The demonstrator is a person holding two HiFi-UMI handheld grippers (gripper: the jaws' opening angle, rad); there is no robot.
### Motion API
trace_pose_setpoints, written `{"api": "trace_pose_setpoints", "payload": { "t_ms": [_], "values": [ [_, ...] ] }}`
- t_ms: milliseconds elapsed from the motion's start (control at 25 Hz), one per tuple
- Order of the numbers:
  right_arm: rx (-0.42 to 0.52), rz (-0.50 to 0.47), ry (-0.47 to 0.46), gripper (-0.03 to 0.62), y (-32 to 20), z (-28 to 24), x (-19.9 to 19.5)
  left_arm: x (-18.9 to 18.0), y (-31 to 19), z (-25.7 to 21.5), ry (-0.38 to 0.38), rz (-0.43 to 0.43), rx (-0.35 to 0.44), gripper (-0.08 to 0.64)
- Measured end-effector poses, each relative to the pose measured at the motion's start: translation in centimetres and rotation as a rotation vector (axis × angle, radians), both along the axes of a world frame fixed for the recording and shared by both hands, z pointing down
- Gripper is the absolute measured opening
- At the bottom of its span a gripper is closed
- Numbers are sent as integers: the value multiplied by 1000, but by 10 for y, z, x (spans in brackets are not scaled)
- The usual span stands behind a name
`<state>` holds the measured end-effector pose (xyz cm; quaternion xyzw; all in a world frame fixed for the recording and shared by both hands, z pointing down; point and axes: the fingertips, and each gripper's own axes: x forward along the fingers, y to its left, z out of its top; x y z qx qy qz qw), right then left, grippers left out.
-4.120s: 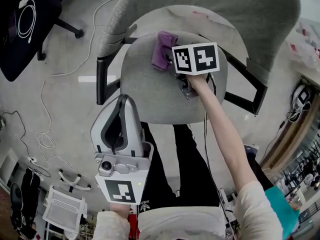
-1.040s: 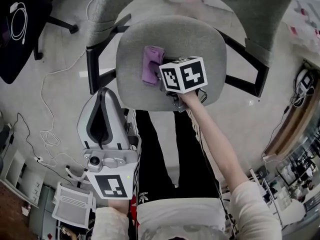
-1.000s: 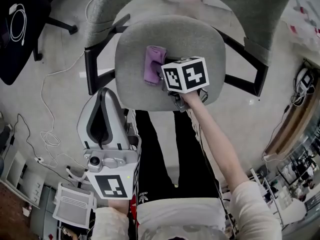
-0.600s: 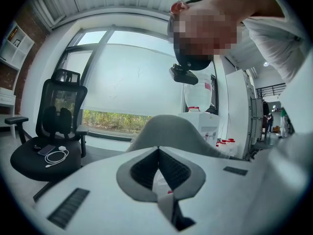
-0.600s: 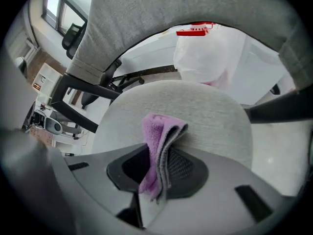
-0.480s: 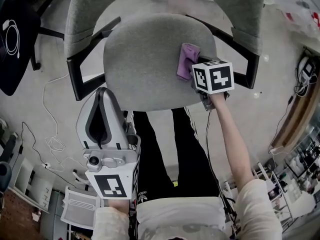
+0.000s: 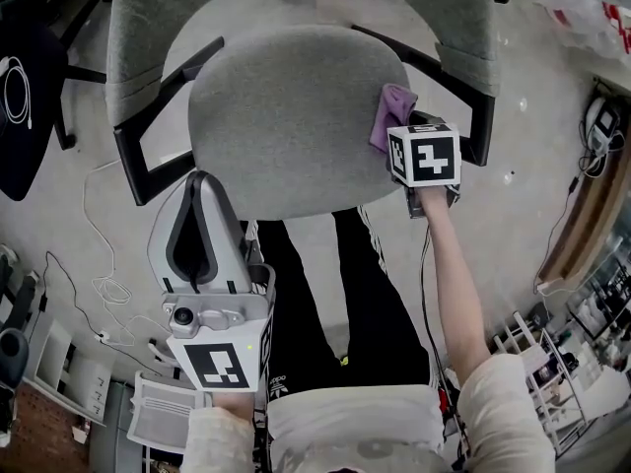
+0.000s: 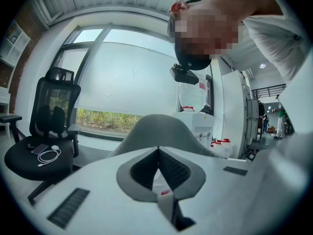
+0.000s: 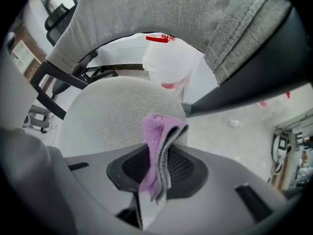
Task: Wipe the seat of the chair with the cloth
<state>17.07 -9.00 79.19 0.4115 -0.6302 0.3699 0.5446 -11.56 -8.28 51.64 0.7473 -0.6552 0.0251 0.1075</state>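
The grey fabric chair seat [image 7: 286, 116] fills the upper middle of the head view, and shows as the seat [image 9: 112, 111] in the right gripper view. A purple cloth [image 7: 390, 116] lies at the seat's right edge, pinched in my right gripper [image 7: 394, 136]. In the right gripper view the folded cloth [image 9: 159, 148] hangs between the shut jaws of the right gripper [image 9: 156, 173] over the seat's rim. My left gripper [image 7: 202, 230] is held low, near the seat's front edge, jaws shut and empty. In its own view the left gripper [image 8: 158, 173] points up toward a window.
The chair's grey backrest [image 7: 296, 8] and black armrests [image 7: 148, 156] frame the seat. A second black office chair [image 7: 25, 87] stands at the left, holding a white cable. Cables [image 7: 94, 264] trail over the floor. A white basket [image 7: 158, 417] sits at the lower left.
My right gripper has dragged the cloth across the seat from left of centre to the right edge. The left gripper has stayed in place.
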Motion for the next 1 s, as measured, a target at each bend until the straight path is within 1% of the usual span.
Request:
{"api": "trace_pose_setpoints", "payload": {
  "t_ms": [160, 240, 480, 560, 640, 720, 760, 840, 920, 1000],
  "values": [
    [41, 13, 115, 92, -1, -2, 9, 2, -1, 1, -1, 0, -8, 12],
    [57, 30, 145, 92, -2, -2, 10, 3, -2, 1, 0, 2, -7, 12],
    [58, 42, 171, 92, -1, -2, 12, -3, -1, 1, -4, -10, 2, 12],
    [64, 48, 163, 92, 0, -6, 13, -7, 1, 2, -8, -24, -4, 12],
    [98, 25, 139, 92, -1, -20, 6, -14, 1, 2, -15, -39, -7, 12],
    [144, -35, 75, 92, 0, -40, -16, -23, 2, 1, -29, -52, -5, 12],
    [158, -59, 13, 92, 3, -50, -33, -29, 3, 1, -40, -59, -6, 12],
    [162, -87, -157, 92, 15, -65, -75, -40, 7, 2, -63, -75, -13, 12],
    [131, -112, -327, 92, 35, -74, -121, -51, 11, 2, -79, -95, -18, 12],
    [64, -146, -456, 92, 59, -75, -166, -60, 14, 1, -86, -119, -20, 12]
  ]
}}
